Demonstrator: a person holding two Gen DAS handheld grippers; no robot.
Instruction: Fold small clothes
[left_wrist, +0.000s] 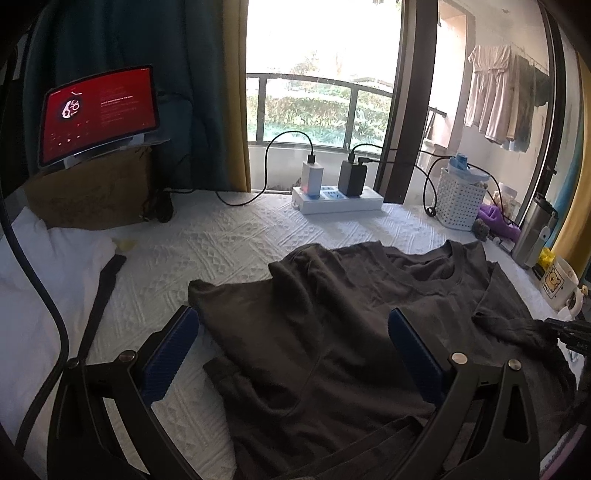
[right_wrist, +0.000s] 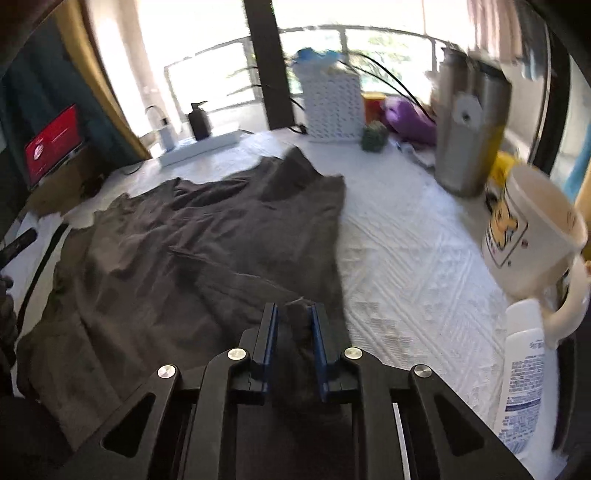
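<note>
Dark grey-brown T-shirt (left_wrist: 325, 332) of soft, matte knit, spread rumpled over a white quilted cover (left_wrist: 229, 236) embossed with diamond and zigzag relief; its round ribbed neckline (left_wrist: 448, 275) points toward the far, window-side edge of the cover, and one short sleeve lies folded in across the body. Left gripper (left_wrist: 293, 349): black angular arms with steel rivets and blue ribbed pads (left_wrist: 170, 354), spread wide just above the shirt's midsection and holding nothing. Right gripper (right_wrist: 293, 325): same construction, blue pads drawn close together and pinching a bunched fold of the shirt's fabric near the garment's right-hand edge; the cloth rises in a small peak between the fingers. Along the far edge of the cover stand a flat white power strip (left_wrist: 338, 201) carrying one white and one dark block charger with black cables, and a white perforated plastic basket (left_wrist: 460, 199). At the far left corner a tablet with a glowing red screen (left_wrist: 99, 112) leans on a brown cardboard box (left_wrist: 92, 188). Along the right edge sit a cylindrical brushed-steel flask (right_wrist: 467, 136), a cream ceramic mug (right_wrist: 532, 236) printed with a cartoon bear, and a white plastic bottle (right_wrist: 522, 373) with blue print. The right wrist view is motion-blurred toward its right side.
</note>
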